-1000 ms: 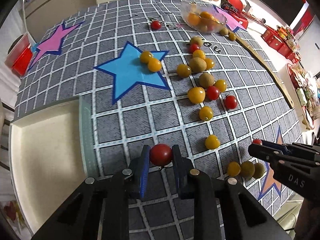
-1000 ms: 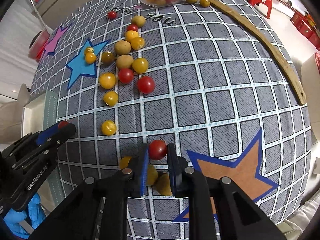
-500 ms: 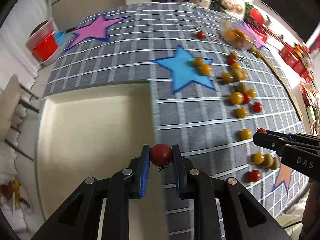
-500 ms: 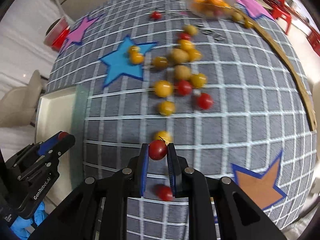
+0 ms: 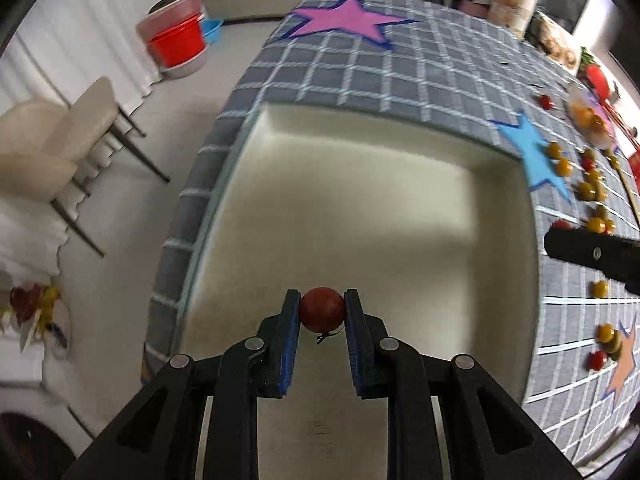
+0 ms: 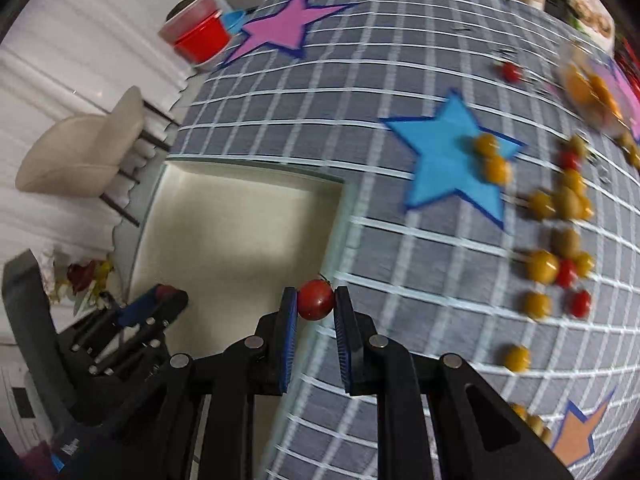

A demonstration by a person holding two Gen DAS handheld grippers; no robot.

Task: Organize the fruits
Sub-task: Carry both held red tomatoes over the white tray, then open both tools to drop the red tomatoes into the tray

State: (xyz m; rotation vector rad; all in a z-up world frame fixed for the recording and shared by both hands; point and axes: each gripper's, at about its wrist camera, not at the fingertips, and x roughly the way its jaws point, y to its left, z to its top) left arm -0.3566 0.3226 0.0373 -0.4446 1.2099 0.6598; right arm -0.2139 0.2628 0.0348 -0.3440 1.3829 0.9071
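The left gripper (image 5: pixel 322 309) pinches a red cherry tomato (image 5: pixel 322 309) between its blue pads (image 5: pixel 289 320), stem end trailing toward the camera, and hangs over the bare floor of the cream tray (image 5: pixel 360 184). The right gripper (image 6: pixel 316 305) likewise clamps its own red tomato (image 6: pixel 316 300), but it sits just above the tray's right rim (image 6: pixel 336 224), roughly where tray meets the grey checked tablecloth (image 6: pixel 320 92). That is where the risk seems greatest: released here, the right tomato could strike the rim and roll back onto the cloth or off the table edge nearby. Both fruits are round and smooth, held only near the fingertips, so a slackened squeeze would likely let either slip early, while a harder one might split the skin. How high either tomato hangs above the tray I cannot tell; a drop from height would probably make it bounce or run across the empty floor. The two tools are close together over a small tray, so a crossing move could knock them. Further out, the loose yellow, red and brownish fruits (image 6: pixel 542 266) lie scattered on the cloth beyond the blue star (image 6: pixel 448 156), blurred, well apart from the tray.
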